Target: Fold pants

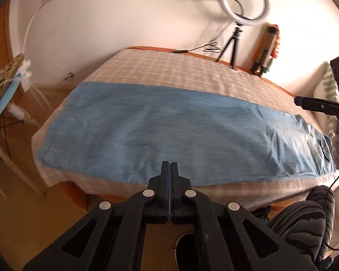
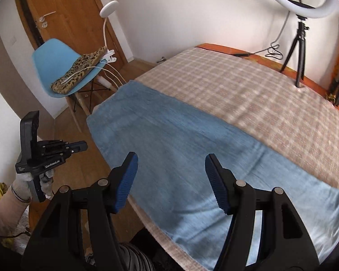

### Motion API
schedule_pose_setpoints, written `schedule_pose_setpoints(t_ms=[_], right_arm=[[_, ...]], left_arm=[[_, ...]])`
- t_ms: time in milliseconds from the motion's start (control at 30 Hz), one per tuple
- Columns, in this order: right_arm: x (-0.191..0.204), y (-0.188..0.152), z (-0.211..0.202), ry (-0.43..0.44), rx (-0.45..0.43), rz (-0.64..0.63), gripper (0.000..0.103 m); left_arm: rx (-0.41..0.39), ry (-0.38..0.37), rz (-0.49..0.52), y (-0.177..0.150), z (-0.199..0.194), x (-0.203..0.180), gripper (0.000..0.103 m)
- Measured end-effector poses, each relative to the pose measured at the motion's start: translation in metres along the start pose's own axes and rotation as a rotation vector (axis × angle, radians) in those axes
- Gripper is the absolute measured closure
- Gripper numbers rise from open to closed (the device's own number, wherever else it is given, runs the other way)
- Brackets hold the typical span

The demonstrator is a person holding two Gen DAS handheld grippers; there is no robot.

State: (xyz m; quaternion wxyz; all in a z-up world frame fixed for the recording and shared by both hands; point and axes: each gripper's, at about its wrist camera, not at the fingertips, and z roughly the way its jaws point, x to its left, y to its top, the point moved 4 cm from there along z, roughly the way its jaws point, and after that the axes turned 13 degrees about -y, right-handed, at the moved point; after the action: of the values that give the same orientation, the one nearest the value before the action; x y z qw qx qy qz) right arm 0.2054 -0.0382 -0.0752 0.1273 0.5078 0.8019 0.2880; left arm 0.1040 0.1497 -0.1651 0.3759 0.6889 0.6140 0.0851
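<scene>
So the blue pants lie flat in a long strip along the near edge of the bed, right ahead of and below both grippers. The left hand-held gripper is clamped fully together with nothing in it, sitting just short of the near hem. The right hand-held gripper is spread fairly wide over the cloth, also empty.

What could go wrong: the left one can't pinch anything while closed, so it'd just shove the fabric and bunch it. The pants also sit close to the bed edge, so a sloppy tug could drag them off onto the floor.

Count: one pair of pants, two grippers, one blue chair, one ring light.
</scene>
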Motion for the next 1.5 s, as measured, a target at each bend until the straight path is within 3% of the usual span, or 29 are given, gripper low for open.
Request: schedule_pose_setpoints(t_ms=[233,433,633,767,967,1100,1200,1267,1400,1500], right_arm=[[0.071,0.043,0.055,0.081,0.068,-0.103,0.038],[0.141,0.066,0.101,0.122,0.108,-0.221,0.038],[0.188,0.075,0.145,0.209,0.183,-0.237,0.040],[0.212,0.075,0.170,0.240,0.231,-0.242,0.046],[0.238,0.072,0.199,0.238,0.288,-0.275,0.046],[0.238,0.078,0.214,0.269,0.335,-0.206,0.046],[0.234,0.088,0.224,0.297,0.359,-0.132,0.043],[0.234,0.096,0.231,0.335,0.380,-0.087,0.034],[0.237,0.107,0.245,0.341,0.395,-0.038,0.034],[0.241,0.110,0.255,0.352,0.420,-0.019,0.034]], left_arm=[[-0.042,0.009,-0.212,-0.019,-0.013,0.087,0.103],[-0.090,0.052,-0.292,-0.038,-0.013,0.142,0.103],[-0.115,0.047,-0.402,-0.050,0.003,0.199,0.103],[-0.140,0.040,-0.406,-0.048,0.015,0.215,0.103],[-0.269,-0.038,-0.477,-0.042,0.011,0.233,0.103],[-0.333,-0.040,-0.430,-0.033,-0.005,0.222,0.103],[-0.326,-0.039,-0.372,-0.022,-0.005,0.214,0.103],[-0.321,-0.048,-0.368,-0.017,-0.004,0.215,0.103],[-0.331,-0.113,-0.385,-0.006,-0.004,0.217,0.103],[-0.215,-0.097,-0.387,0.002,0.015,0.216,0.103]])
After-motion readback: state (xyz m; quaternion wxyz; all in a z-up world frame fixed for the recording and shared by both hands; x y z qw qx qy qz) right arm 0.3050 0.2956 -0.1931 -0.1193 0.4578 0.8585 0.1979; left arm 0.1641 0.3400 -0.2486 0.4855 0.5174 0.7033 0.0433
